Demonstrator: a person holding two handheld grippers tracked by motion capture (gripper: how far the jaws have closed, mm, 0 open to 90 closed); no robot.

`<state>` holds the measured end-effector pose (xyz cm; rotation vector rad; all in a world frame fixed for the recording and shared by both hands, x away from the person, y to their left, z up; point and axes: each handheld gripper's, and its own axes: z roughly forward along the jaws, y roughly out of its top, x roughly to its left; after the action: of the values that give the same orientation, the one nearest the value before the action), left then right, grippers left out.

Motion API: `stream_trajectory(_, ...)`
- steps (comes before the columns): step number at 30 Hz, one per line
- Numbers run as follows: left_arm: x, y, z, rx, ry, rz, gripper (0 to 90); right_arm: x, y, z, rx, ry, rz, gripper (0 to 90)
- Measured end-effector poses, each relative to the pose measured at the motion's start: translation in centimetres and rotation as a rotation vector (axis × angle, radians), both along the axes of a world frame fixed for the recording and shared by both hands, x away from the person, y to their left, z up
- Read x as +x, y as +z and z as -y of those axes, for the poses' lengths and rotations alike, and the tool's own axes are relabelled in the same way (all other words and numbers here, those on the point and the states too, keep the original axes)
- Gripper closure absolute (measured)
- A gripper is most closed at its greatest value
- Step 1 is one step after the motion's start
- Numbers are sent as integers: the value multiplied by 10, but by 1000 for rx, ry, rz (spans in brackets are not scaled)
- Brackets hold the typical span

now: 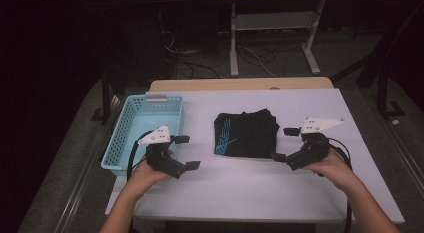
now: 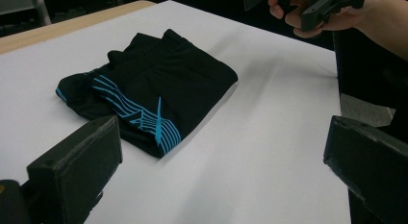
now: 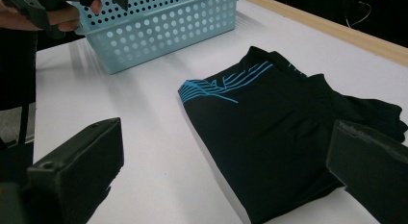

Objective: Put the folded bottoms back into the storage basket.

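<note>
- Folded black garment with blue line print lies flat at the middle of the white table.
- Light blue perforated basket sits at the table's left edge, apart from the garment.
- Left gripper is held above the table just right of the basket; jaws spread wide, grasping nothing.
- Right gripper is held just right of the garment; jaws spread wide, grasping nothing.
</note>
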<state>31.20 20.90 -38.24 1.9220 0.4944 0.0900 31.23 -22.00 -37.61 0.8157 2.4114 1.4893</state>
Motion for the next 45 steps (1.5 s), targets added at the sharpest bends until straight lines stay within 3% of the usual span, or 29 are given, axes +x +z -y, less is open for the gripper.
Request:
stream_trajectory(21,1,0,-1,-13,0,-6,0,16,4,-14,-1,24,-1,0)
stream_trajectory(45,1,0,-2,-19,4,-11,0,41,-5,-40,-36,74,-44,0)
